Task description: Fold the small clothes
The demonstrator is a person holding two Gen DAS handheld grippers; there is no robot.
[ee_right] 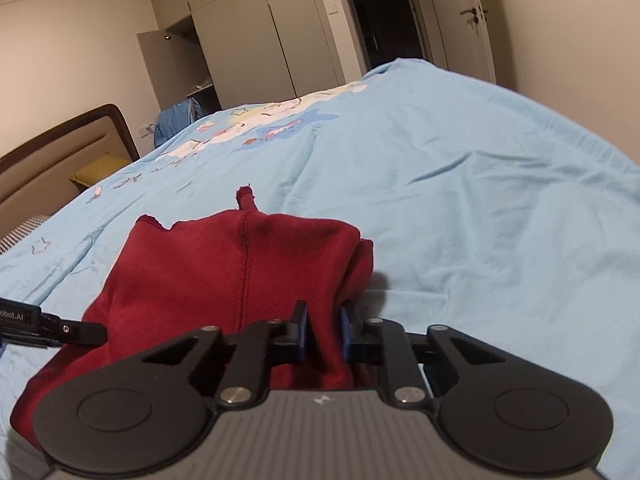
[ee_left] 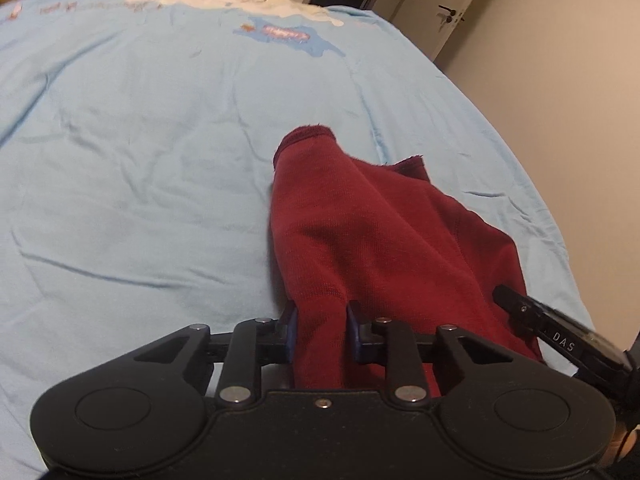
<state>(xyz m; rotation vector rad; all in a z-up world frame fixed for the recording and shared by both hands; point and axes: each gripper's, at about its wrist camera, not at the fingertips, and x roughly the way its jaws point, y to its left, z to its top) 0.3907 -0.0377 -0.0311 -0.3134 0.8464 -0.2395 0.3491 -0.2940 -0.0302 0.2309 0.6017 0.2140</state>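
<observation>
A small dark red knit garment (ee_left: 360,232) lies bunched on the light blue bedsheet (ee_left: 140,160), one cuffed end pointing away from me. My left gripper (ee_left: 322,324) is shut on a fold of its near edge, the cloth pinched between the blue pads. In the right wrist view the same red garment (ee_right: 224,268) rises in a hump with a seam down its middle. My right gripper (ee_right: 324,328) is shut on another fold at its near right side. Each gripper's black finger shows at the edge of the other's view.
The bedsheet (ee_right: 480,200) carries a cartoon print toward the far side. A padded headboard (ee_right: 60,152) stands at the left, a wardrobe (ee_right: 240,40) with one open door behind it. A closed door (ee_right: 468,12) and a dark doorway are at the far right.
</observation>
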